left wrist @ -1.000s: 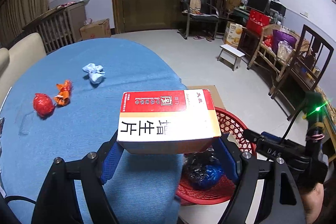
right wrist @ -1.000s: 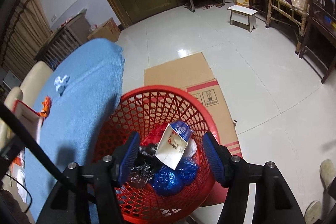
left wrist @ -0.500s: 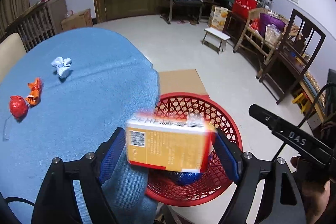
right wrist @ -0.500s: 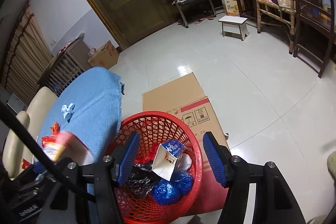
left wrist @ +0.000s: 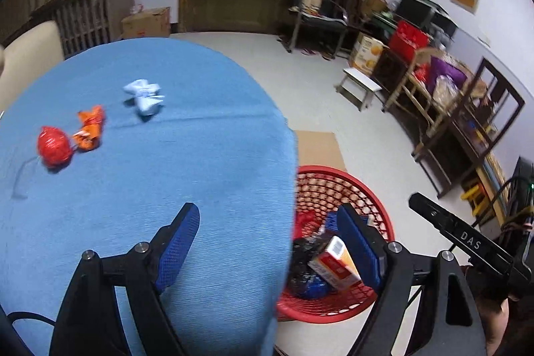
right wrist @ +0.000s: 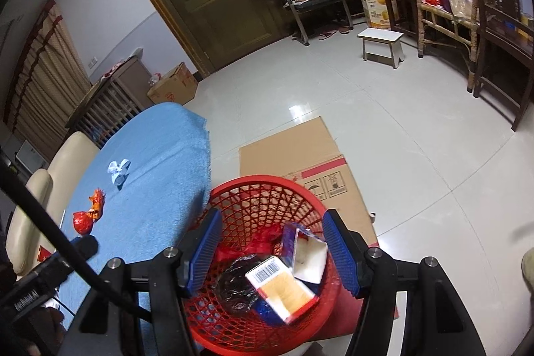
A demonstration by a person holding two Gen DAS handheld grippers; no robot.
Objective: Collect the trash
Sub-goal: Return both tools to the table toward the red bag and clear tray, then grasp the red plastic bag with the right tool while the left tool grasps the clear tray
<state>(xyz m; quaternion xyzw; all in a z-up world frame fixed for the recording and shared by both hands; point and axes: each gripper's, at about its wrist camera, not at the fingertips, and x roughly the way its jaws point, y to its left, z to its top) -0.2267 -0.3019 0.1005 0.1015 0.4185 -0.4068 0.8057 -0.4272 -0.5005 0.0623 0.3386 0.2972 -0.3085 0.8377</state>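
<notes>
Left wrist view shows our left hand-held gripper (left wrist: 267, 232) spread wide with nothing between the blue pads, hanging over the edge of the blue-clothed round surface (left wrist: 160, 175). The red-and-orange cardboard box (left wrist: 335, 262) is lying in the red plastic mesh basket (left wrist: 337, 179) on the floor just beside the surface, on top of a black plastic bag (left wrist: 302, 259) and some blue stuff.

Right wrist view looks straight down into the same basket. Our right hand-held gripper (right wrist: 272, 247) is also spread and empty, hovering over the rim, with the box showing its barcode and a torn white-and-blue carton (right wrist: 305, 252) next to it.

Three bits of trash are left on the cloth: a crumpled red foil ball (left wrist: 53, 146), an orange crinkled wrapper (left wrist: 88, 129) touching or nearly touching it, and a scrunched pale blue tissue (left wrist: 144, 96) a bit further back.

So we reckon the step in hand is going for the next piece. Tips as we see it:
- the foil ball and wrapper sit so close that a sloppy pinch could drag both, so we'd pick one and come in from its free side
- these things are small and light, so we'd get the pads low to the cloth before squeezing
- watch we don't snag the cloth itself
- keep the basket in sight for the drop
</notes>
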